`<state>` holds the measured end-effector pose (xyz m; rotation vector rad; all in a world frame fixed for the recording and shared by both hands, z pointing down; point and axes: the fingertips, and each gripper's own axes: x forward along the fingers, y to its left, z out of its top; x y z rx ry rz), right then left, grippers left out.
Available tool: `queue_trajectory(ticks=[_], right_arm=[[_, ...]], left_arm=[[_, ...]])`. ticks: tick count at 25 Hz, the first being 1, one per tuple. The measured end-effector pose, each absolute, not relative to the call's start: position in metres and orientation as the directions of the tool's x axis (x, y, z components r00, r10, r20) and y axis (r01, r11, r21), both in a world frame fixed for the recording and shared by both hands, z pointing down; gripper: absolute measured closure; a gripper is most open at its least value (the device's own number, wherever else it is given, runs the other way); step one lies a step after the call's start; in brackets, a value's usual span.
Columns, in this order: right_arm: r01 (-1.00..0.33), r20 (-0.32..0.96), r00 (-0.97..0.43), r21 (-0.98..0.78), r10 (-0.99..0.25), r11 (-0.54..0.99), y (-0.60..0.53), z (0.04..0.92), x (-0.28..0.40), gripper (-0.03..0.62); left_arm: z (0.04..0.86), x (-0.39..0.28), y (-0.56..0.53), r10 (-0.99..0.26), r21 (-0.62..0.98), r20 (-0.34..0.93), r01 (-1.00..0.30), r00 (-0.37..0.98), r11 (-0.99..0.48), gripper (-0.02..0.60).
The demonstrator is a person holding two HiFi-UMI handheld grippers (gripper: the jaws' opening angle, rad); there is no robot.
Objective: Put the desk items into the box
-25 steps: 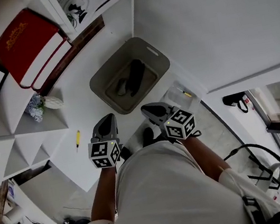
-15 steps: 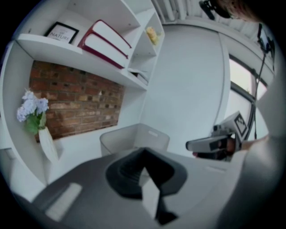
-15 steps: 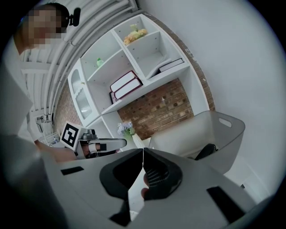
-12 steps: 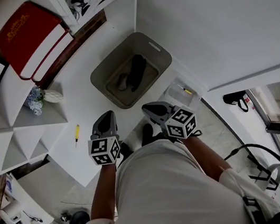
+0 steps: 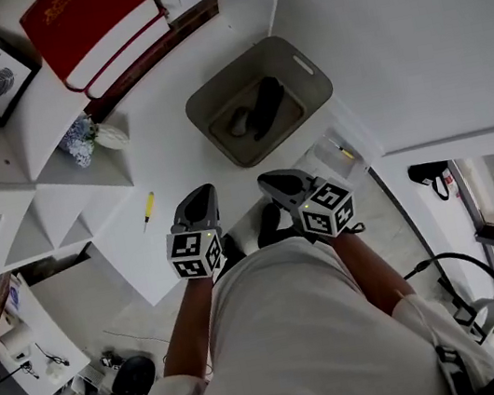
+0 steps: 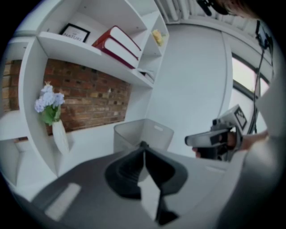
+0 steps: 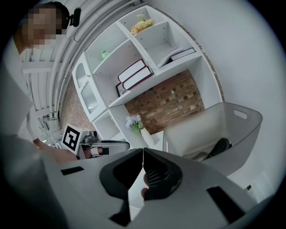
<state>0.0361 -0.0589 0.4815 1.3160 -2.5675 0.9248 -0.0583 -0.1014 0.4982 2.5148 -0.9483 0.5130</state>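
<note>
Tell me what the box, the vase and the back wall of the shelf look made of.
The box: grey plastic, likely; smooth moulded walls, rounded corners, cut-out handle slot.
The vase: white glazed ceramic, perhaps; smooth, faintly shiny.
The back wall: red-brown brick or brick-look panel; mortar lines show.

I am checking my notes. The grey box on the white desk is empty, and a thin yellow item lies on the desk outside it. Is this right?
Not quite. The grey box is not empty: the head view shows a black item and a smaller grey item inside it. The thin yellow item does lie on the white desk outside the box.
</note>
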Motion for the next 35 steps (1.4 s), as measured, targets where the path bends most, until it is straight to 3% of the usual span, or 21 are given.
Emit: queue_trajectory(ticks=[3, 23, 35], right_arm=[[-0.759, 0.369, -0.633, -0.465, -0.680, 0.455, -0.057, 0.485, 0.020, 0.594], [-0.714, 0.423, -0.699, -0.462, -0.577, 0.525, -0.057, 0.504, -0.075, 0.594], [-0.724, 0.472, -0.689, -0.462, -0.549, 0.512, -0.045, 0.527, -0.119, 0.594]], left_arm=[[0.504, -0.074, -0.100, -0.544, 0.240, 0.478, -0.698, 0.690, -0.674, 0.546], [0.556, -0.197, -0.094, -0.562, 0.234, 0.584, -0.784, 0.586, -0.575, 0.526], [0.622, -0.266, -0.104, -0.524, 0.116, 0.687, -0.788, 0.503, -0.605, 0.497]])
